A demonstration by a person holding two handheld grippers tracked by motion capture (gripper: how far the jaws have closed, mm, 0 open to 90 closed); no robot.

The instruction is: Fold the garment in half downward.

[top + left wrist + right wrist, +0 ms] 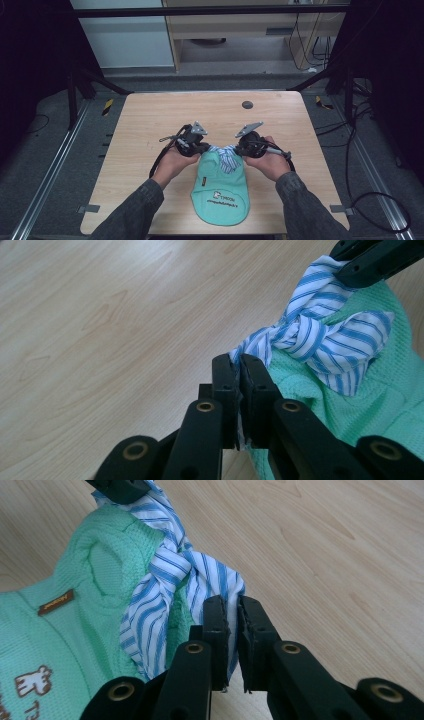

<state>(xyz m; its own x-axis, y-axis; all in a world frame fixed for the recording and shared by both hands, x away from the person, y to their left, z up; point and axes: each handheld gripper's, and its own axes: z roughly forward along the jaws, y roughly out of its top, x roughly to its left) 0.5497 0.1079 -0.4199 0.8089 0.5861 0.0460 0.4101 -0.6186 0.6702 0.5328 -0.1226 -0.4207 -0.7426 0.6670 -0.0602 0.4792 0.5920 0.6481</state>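
Note:
A mint-green knitted bib (220, 192) with a white printed logo lies on the wooden table (150, 115) near its front edge. Its blue-and-white striped ties (227, 157) are knotted together at the far end. My left gripper (209, 148) is shut on the left end of the striped ties, and my right gripper (237, 148) is shut on the right end. In the left gripper view the left gripper (239, 362) pinches striped cloth (320, 335) beside the green knit (395, 390). In the right gripper view the right gripper (231, 605) clamps the striped tie (160, 590) next to the bib (85, 630).
A dark round cap (247, 105) sits in the table top near the far edge. Bare wood stretches left, right and beyond the hands. Black frame posts (75, 85) and cables (380, 200) stand on the floor around the table.

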